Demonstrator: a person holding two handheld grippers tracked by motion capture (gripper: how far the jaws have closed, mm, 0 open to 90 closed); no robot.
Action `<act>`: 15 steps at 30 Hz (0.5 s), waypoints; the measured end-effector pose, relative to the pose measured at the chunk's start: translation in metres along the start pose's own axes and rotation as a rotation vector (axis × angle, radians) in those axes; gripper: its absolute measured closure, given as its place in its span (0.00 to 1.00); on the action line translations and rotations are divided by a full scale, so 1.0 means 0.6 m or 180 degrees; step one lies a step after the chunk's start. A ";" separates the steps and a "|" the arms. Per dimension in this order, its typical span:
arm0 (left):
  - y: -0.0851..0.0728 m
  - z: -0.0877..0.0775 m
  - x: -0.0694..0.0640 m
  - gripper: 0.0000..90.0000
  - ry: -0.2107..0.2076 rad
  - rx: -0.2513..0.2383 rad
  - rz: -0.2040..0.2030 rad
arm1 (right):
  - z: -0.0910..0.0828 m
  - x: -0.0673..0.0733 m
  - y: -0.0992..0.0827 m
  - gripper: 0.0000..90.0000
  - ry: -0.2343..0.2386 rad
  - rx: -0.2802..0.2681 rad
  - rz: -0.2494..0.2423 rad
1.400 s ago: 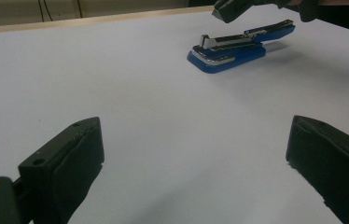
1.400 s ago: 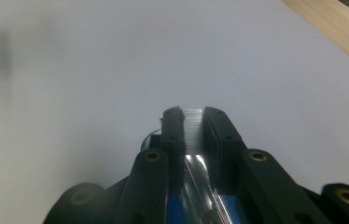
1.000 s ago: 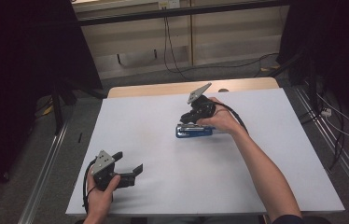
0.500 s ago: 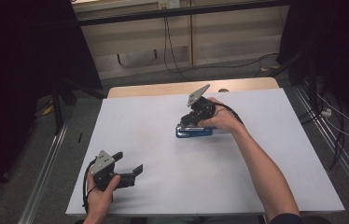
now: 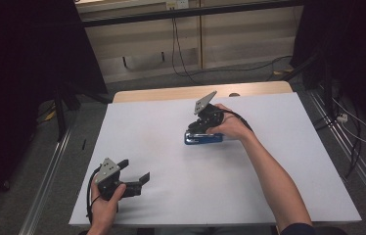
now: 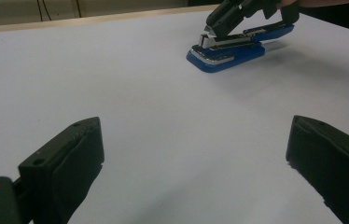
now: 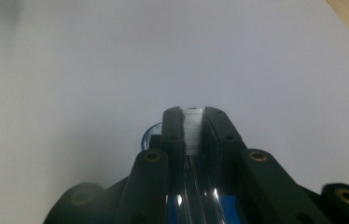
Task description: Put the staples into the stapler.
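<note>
A blue stapler [image 5: 204,139] with a shiny metal top lies on the white table [image 5: 161,117], a little right of centre. My right gripper [image 5: 196,129] tilts down onto it from the right, shut on the stapler's metal arm. In the right gripper view the jaws press both sides of the silver arm [image 7: 193,133], and a bit of the blue base [image 7: 151,134] shows beside them. The left gripper view looks across the table at the stapler [image 6: 231,46] and the right gripper [image 6: 220,21]. My left gripper [image 5: 134,169] rests near the front left edge, open, with nothing between its jaws [image 6: 196,128].
A wooden strip [image 5: 249,88] borders the table's far edge. Metal rails [image 5: 54,161] run along both sides, and cables [image 5: 181,54] lie on the floor beyond. Bare white tabletop stretches between the two grippers.
</note>
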State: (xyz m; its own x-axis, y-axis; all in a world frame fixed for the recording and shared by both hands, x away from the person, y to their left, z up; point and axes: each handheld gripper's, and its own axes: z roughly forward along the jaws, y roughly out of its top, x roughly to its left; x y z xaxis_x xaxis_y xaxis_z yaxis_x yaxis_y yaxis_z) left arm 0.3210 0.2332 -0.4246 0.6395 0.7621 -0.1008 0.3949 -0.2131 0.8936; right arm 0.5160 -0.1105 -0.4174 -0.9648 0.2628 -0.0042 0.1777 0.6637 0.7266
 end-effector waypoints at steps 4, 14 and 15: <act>0.000 0.001 -0.001 0.05 0.0001 0.0008 0.0008 | 0.001 0.001 -0.001 0.88 0.0003 0.0035 -0.0039; -0.001 0.002 -0.001 0.05 -0.0007 0.0006 -0.0002 | 0.003 0.001 -0.003 0.88 0.0015 0.0077 -0.0116; -0.001 0.002 -0.001 0.05 -0.0010 0.0008 -0.0001 | 0.003 0.001 -0.003 0.88 0.0014 0.0078 -0.0121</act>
State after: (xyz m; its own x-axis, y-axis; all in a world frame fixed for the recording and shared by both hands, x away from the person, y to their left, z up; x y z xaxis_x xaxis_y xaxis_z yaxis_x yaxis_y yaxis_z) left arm 0.3213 0.2324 -0.4254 0.6414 0.7603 -0.1024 0.3967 -0.2144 0.8925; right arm 0.5151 -0.1103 -0.4198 -0.9718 0.2341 -0.0284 0.1455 0.6902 0.7089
